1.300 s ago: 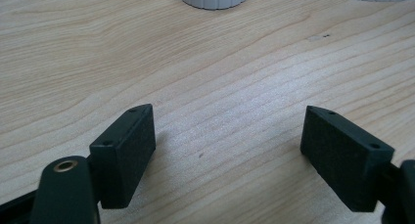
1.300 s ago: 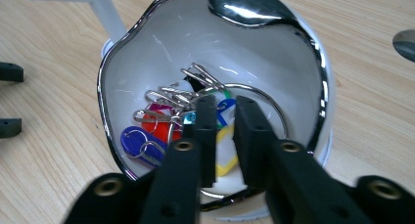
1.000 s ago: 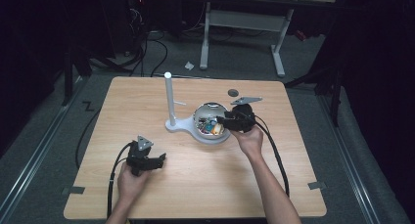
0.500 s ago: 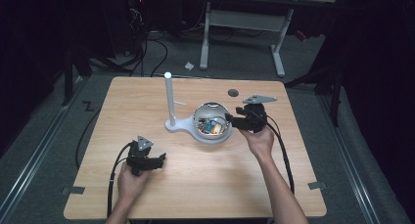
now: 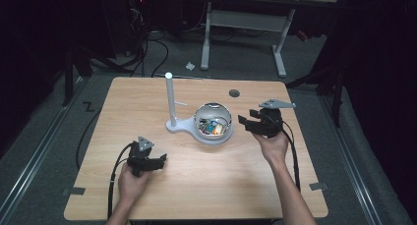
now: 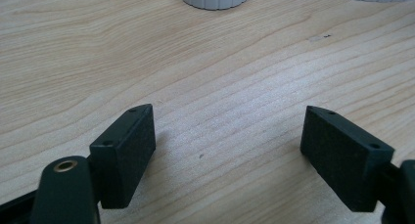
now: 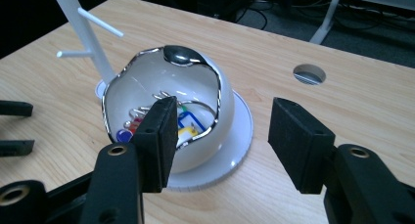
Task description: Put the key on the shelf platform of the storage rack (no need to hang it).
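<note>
At a wooden table (image 5: pixel 206 185), the right gripper (image 5: pixel 253 123) is hovering with empty jaws, just opened, beside the glossy bowl (image 5: pixel 213 123) of trinkets mid-table (left gripper (image 5: pixel 156 162) also spread, idle), risking nudging that rounded shell off its white stand (image 5: pixel 179 125).

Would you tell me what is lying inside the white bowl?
Inside the white bowl lie colourful keyrings with metal rings. The right gripper has one black jaw in front, and the bowl's wall covers the rest.

I see a light wooden table (image 5: pixel 206 185) with a round cable hole (image 5: pixel 234 93) beyond my right gripper (image 5: pixel 252 124). Just left of that gripper stands the white stand (image 5: pixel 178 126) bearing the bowl (image 5: pixel 212 122); my left gripper (image 5: pixel 160 162) rests on bare wood nearer me.
</note>
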Demonstrator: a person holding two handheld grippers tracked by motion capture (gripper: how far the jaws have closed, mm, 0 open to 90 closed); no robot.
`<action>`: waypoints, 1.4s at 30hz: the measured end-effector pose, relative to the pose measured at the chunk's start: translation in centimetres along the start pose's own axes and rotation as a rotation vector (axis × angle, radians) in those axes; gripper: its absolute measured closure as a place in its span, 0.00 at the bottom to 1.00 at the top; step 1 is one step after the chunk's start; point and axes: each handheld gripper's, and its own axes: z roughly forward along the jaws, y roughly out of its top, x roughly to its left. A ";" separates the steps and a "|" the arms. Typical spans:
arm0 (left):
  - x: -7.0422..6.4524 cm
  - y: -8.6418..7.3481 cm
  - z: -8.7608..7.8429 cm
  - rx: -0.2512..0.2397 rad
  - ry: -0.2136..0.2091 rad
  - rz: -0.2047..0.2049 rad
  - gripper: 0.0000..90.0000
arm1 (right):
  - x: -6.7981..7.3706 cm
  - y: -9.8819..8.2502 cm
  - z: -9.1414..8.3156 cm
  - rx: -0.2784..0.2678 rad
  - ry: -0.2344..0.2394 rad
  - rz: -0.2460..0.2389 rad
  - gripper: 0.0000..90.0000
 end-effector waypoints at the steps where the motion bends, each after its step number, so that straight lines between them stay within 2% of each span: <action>1: 0.0 0.0 0.0 0.000 0.000 -0.001 0.23 | -0.1 -0.1 -0.3 0.000 -0.002 -0.002 0.50; 4: 0.0 0.0 0.0 -0.001 0.000 -0.001 0.23 | -0.3 -0.5 -1.2 0.002 -0.003 0.011 0.49; 9: 0.0 0.0 0.0 0.000 0.000 -0.002 0.23 | -0.3 -0.8 -2.6 -0.005 -0.016 0.008 0.49; 12: 0.0 0.0 0.0 0.000 0.000 -0.001 0.23 | -0.1 -0.8 -3.9 -0.013 -0.025 -0.009 0.49; 15: 0.0 0.0 0.0 0.000 0.000 -0.002 0.23 | 0.0 -1.0 -4.6 -0.006 -0.033 0.002 0.49; 17: 0.0 0.0 0.0 0.001 0.001 -0.004 0.23 | 0.1 -1.3 -5.0 -0.021 -0.038 0.000 0.50; 22: 0.0 0.0 0.0 0.001 0.001 -0.003 0.23 | 0.0 -2.0 -5.6 0.007 -0.040 0.009 0.50; 29: 0.0 0.0 0.0 0.001 0.000 -0.003 0.23 | -0.1 -3.0 -6.7 -0.002 -0.032 0.033 0.51; 36: 0.0 0.0 0.0 0.001 0.000 -0.002 0.23 | -0.1 -4.0 -7.6 -0.006 -0.029 0.031 0.51; 42: 0.0 0.0 0.0 0.000 0.001 -0.002 0.23 | 0.0 -5.0 -8.2 -0.012 -0.029 0.047 0.51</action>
